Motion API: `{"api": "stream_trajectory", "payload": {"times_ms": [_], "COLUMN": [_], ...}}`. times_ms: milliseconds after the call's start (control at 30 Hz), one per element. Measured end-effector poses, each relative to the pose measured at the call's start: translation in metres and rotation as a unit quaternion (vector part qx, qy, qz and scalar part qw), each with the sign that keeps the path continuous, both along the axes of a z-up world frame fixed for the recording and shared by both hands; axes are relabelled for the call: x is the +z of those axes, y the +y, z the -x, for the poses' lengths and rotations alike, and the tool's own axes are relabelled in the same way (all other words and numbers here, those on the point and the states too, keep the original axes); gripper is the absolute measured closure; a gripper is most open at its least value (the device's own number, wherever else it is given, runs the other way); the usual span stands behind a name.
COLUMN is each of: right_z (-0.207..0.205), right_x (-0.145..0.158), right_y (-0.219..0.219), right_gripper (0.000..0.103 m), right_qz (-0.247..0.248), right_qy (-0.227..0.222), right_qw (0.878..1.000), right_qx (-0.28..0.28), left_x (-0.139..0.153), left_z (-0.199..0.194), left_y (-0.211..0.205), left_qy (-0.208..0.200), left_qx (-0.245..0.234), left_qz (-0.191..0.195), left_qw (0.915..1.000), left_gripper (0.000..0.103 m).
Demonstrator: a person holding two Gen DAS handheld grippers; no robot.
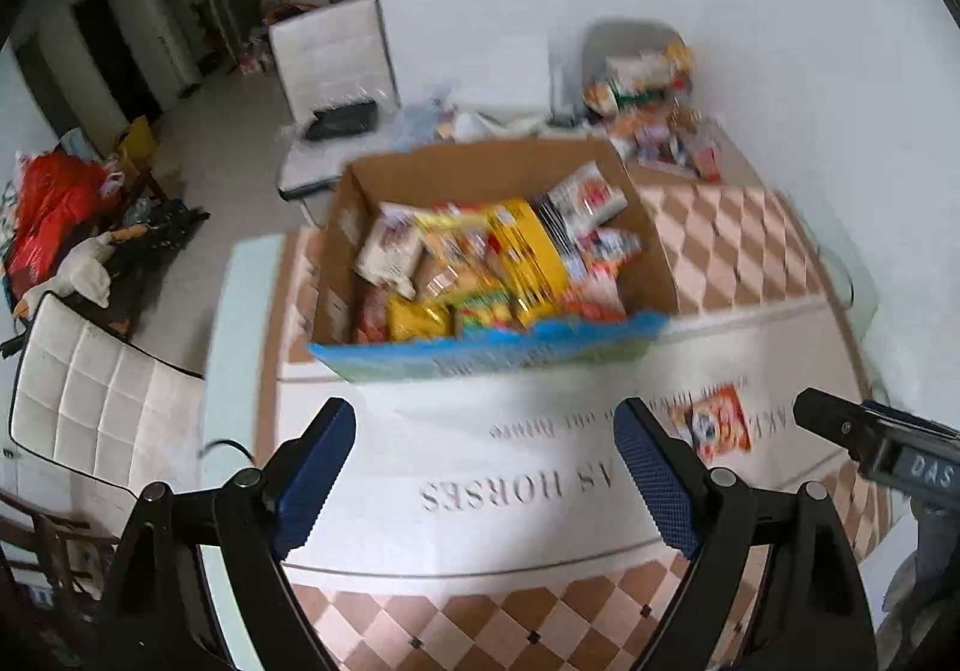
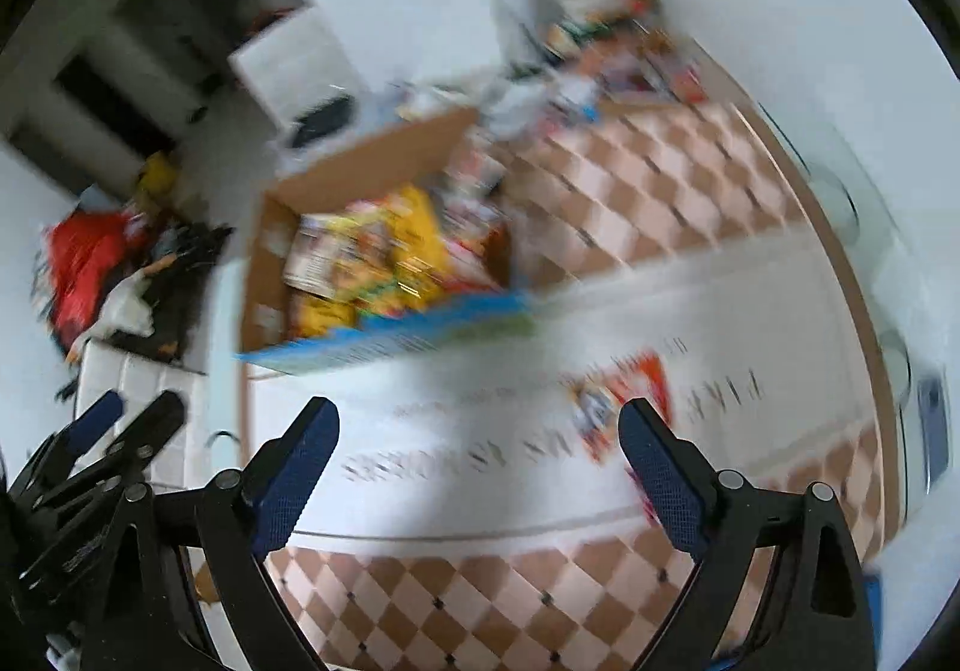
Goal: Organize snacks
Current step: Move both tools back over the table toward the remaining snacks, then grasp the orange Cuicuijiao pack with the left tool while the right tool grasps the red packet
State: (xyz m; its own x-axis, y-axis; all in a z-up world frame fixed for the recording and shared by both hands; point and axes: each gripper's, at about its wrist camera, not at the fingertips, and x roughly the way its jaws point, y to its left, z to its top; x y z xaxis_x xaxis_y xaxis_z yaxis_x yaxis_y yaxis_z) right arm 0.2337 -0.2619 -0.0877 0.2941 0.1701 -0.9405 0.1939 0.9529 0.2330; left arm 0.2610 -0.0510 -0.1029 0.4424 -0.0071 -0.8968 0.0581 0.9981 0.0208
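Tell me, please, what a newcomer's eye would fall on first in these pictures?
An open cardboard box crammed with bright snack packs stands mid-table. One orange packet lies alone on the white cloth nearer the cameras. Both grippers, left and right, hover open and empty.

Inside a lived-in home dining room: worktop [image 1: 720,227] draped in a checked cloth, ringed by white padded chairs [image 1: 102,407], loaded with a cardboard box [image 1: 354,203] of snacks. Beyond, tiled floor [image 1: 222,143], red bags [image 1: 48,209] heaped by the wall, dark doorways [image 1: 114,47] behind.
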Motion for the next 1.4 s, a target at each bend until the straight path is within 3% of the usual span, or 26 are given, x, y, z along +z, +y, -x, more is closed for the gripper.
{"api": "stream_trajectory", "payload": {"times_ms": [267, 433, 567, 633, 700, 767, 833, 933, 1033, 1100, 1200, 1400], "right_z": [0.029, 0.035, 0.032, 0.028, 0.027, 0.026, 0.028, 0.033, 0.037, 0.039, 0.041, 0.051], "right_x": [-0.121, -0.187, -0.222, -0.231, -0.238, -0.236, -0.236, -0.231, -0.228, -0.228, -0.23, -0.238], "right_y": [-0.074, -0.088, -0.085, -0.082, -0.083, -0.084, -0.09, -0.108, -0.127, -0.141, -0.156, -0.176], "right_gripper": [0.007, 0.007, 0.007, 0.013, 0.036, 0.045, 0.047, 0.047, 0.047, 0.047, 0.047, 0.047], "right_qz": [-0.003, -0.005, -0.01, -0.001, 0.01, 0.01, -0.003, -0.004, -0.003, -0.002, -0.001, -0.009], "right_qy": [0.121, 0.166, 0.187, 0.191, 0.197, 0.192, 0.192, 0.186, 0.187, 0.19, 0.195, 0.202], "right_qw": [0.991, 0.985, 0.982, 0.981, 0.98, 0.981, 0.981, 0.981, 0.98, 0.979, 0.977, 0.973], "right_qx": [-0.057, -0.04, -0.027, -0.022, -0.024, -0.022, -0.032, -0.048, -0.063, -0.075, -0.088, -0.109], "left_x": [-0.085, -0.12, -0.136, -0.142, -0.147, -0.152, -0.157, -0.165, -0.176, -0.186, -0.199, -0.222], "left_z": [-0.011, -0.019, -0.028, -0.032, -0.038, -0.044, -0.052, -0.063, -0.07, -0.072, -0.074, -0.064], "left_y": [-0.073, -0.106, -0.122, -0.131, -0.141, -0.151, -0.161, -0.182, -0.207, -0.227, -0.25, -0.291], "left_qy": [0.081, 0.104, 0.113, 0.115, 0.124, 0.13, 0.14, 0.154, 0.173, 0.194, 0.21, 0.241], "left_qx": [-0.076, -0.139, -0.178, -0.199, -0.22, -0.243, -0.265, -0.304, -0.352, -0.388, -0.421, -0.494], "left_qz": [-0.038, -0.079, -0.101, -0.114, -0.119, -0.12, -0.118, -0.122, -0.129, -0.131, -0.142, -0.16], "left_qw": [0.9931, 0.9817, 0.9723, 0.9665, 0.9602, 0.9538, 0.9468, 0.9323, 0.9109, 0.8914, 0.8709, 0.8201], "left_gripper": [0.015, 0.015, 0.015, 0.015, 0.015, 0.015, 0.015, 0.015, 0.015, 0.015, 0.015, 0.015]}}
